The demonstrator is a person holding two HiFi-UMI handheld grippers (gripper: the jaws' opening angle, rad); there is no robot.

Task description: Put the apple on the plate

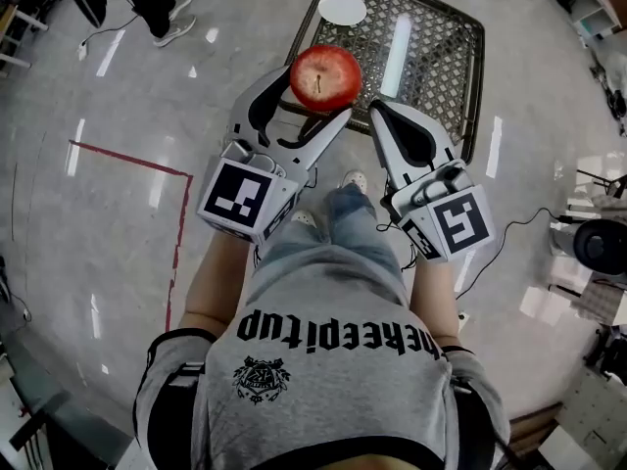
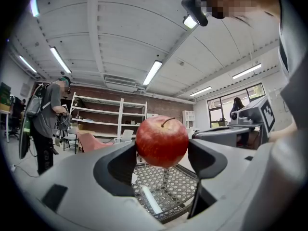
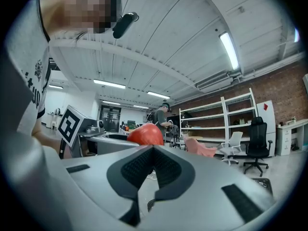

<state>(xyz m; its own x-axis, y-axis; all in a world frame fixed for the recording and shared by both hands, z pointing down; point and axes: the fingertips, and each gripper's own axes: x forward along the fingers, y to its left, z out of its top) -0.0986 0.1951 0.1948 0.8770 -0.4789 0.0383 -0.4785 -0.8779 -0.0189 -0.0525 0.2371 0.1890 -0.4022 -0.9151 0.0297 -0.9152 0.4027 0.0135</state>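
A red apple [image 1: 325, 77] with its stem showing is held high in the air, clamped between the jaws of my left gripper [image 1: 312, 101]. In the left gripper view the apple [image 2: 161, 141] fills the gap between the two grey jaws. A white plate [image 1: 342, 8] lies at the far left corner of the black mesh table [image 1: 446, 52] below. My right gripper [image 1: 380, 113] is raised beside the apple, to its right, jaws shut with nothing between them. The right gripper view shows the apple [image 3: 145, 134] behind the left gripper's jaw.
A white tube-shaped object [image 1: 396, 55] lies on the mesh table. Red tape [image 1: 132, 160] marks the grey floor at left. A person's legs [image 1: 162, 8] stand at the far left, and cables and equipment [image 1: 598, 248] sit at right. Shelves [image 2: 108, 114] and chairs [image 3: 257, 143] line the brick wall.
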